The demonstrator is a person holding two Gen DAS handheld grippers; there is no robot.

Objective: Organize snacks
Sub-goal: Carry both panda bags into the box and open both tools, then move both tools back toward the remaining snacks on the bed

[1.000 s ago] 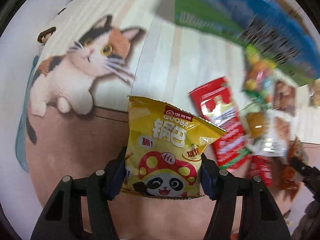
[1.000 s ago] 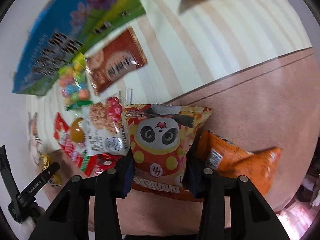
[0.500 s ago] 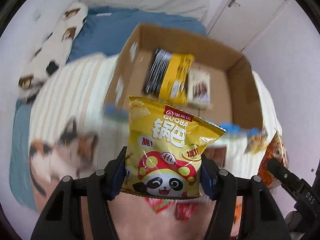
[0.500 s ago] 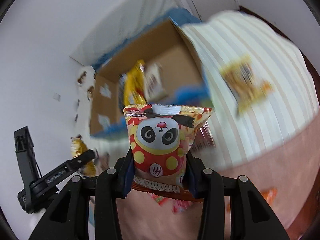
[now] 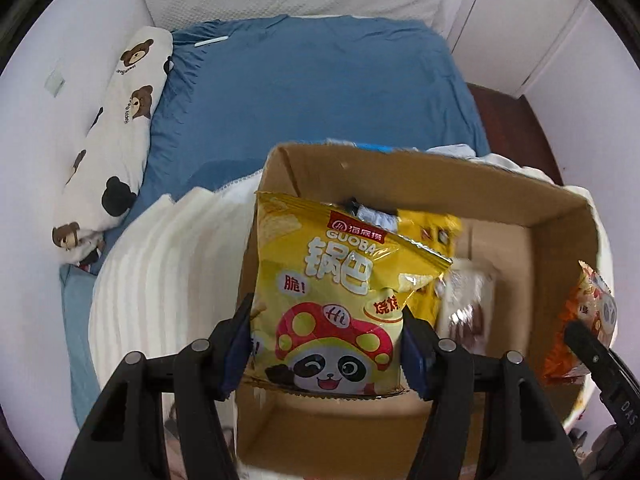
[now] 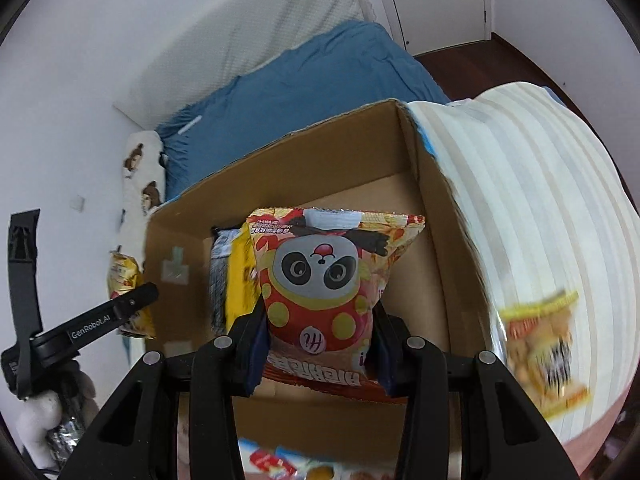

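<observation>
Both grippers point forward over the open brown cardboard box (image 5: pixel 560 216). The left gripper (image 5: pixel 326 354), jaws pressed against its sides, holds a yellow panda-print snack bag (image 5: pixel 336 300) upright above the box's left part. The right gripper (image 6: pixel 318 354) likewise clamps an orange-red panda-print snack bag (image 6: pixel 324 280) above the box's right part.

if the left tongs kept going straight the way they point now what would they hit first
Probably the yellow snack pack already standing in the cardboard box, just beyond the yellow panda snack bag the left tongs hold; depth is unclear.
</observation>
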